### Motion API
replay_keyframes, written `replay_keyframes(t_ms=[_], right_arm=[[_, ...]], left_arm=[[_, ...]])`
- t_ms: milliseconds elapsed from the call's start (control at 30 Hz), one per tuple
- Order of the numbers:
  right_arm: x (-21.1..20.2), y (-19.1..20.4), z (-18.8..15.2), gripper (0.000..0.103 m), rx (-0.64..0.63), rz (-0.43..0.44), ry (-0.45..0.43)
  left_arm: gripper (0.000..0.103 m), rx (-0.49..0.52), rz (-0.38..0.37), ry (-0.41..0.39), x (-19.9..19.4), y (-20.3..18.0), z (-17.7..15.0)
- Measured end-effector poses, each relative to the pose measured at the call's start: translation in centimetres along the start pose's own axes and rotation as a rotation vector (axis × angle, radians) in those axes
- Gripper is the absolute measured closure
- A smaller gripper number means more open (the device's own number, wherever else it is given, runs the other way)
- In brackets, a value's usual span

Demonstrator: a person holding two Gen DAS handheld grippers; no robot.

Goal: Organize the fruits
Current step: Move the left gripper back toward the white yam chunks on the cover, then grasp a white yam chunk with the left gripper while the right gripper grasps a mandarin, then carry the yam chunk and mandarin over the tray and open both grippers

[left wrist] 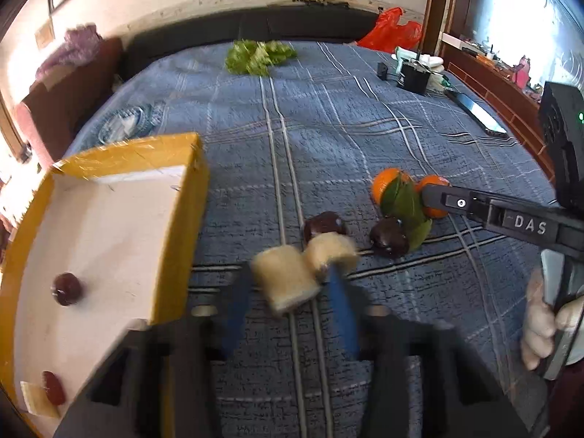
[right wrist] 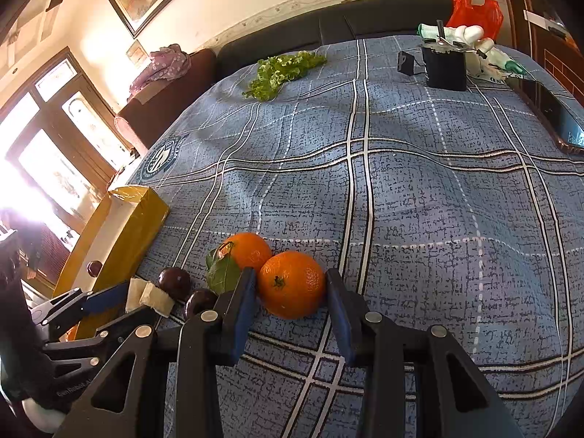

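Two oranges lie on the blue plaid bedspread. My right gripper (right wrist: 292,288) is open with its jaws on either side of the near orange (right wrist: 292,284), resting on the cloth. The far orange (right wrist: 248,252) has a green leaf (right wrist: 223,273). Two dark plums (right wrist: 174,283) (right wrist: 200,302) lie to their left. My left gripper (left wrist: 308,266), with foam-padded fingertips (left wrist: 286,281), is nearly closed and empty, just short of a plum (left wrist: 325,224). A yellow box (left wrist: 171,197) to the left holds two plums (left wrist: 66,288) (left wrist: 53,387).
Lettuce (right wrist: 281,71) lies at the far side of the bed. A black box (right wrist: 446,67), gloves and a red bag (right wrist: 474,7) sit at the far right. A phone (right wrist: 551,113) lies at the right edge.
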State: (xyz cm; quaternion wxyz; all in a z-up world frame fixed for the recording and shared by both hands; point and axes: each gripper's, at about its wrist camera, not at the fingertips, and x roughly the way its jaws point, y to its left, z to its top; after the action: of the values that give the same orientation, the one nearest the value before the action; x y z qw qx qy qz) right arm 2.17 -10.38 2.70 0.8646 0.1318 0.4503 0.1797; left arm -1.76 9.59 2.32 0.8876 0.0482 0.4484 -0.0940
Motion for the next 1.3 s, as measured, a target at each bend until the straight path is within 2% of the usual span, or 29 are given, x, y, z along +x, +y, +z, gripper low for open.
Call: replay_keyframes(t_ms=[100, 533, 733, 867, 1033, 1200, 1300], right_arm=[[0.0, 0.0, -0.1, 0.061, -0.001, 0.0, -0.002], [-2.1, -0.2, 0.3, 0.062, 0.015, -0.015, -0.096], [-2.5, 0.0, 0.4, 0.061, 0.007, -0.002, -0.119], [-3.3, 0.9, 0.3, 0.061, -0.017, -0.002, -0.148], [-4.9, 4.5, 0.0, 0.061, -0.074, 0.012, -0.162], [-4.9, 10.6, -1.1, 0.061, -0.168, 0.09, -0.109], [-3.8, 14.1, -2.0, 0.061, -0.212, 0.145, -0.056]], left_arm=[[0.076, -0.027, -0.024, -0.011, -0.6, 0.3, -0.3], [0.076, -0.129, -0.067, -0.136, -6.9, 0.9, -2.1], [0.076, -0.266, -0.053, -0.184, -10.9, 4.3, -4.4], [0.076, -0.345, 0.003, -0.191, -12.9, 7.6, -6.4], [0.076, -0.428, 0.076, -0.206, -15.1, 11.6, -8.9], [0.076, -0.479, 0.13, -0.198, -15.2, 13.8, -11.2], [0.076, -0.497, 0.137, -0.181, -14.7, 14.8, -12.1]])
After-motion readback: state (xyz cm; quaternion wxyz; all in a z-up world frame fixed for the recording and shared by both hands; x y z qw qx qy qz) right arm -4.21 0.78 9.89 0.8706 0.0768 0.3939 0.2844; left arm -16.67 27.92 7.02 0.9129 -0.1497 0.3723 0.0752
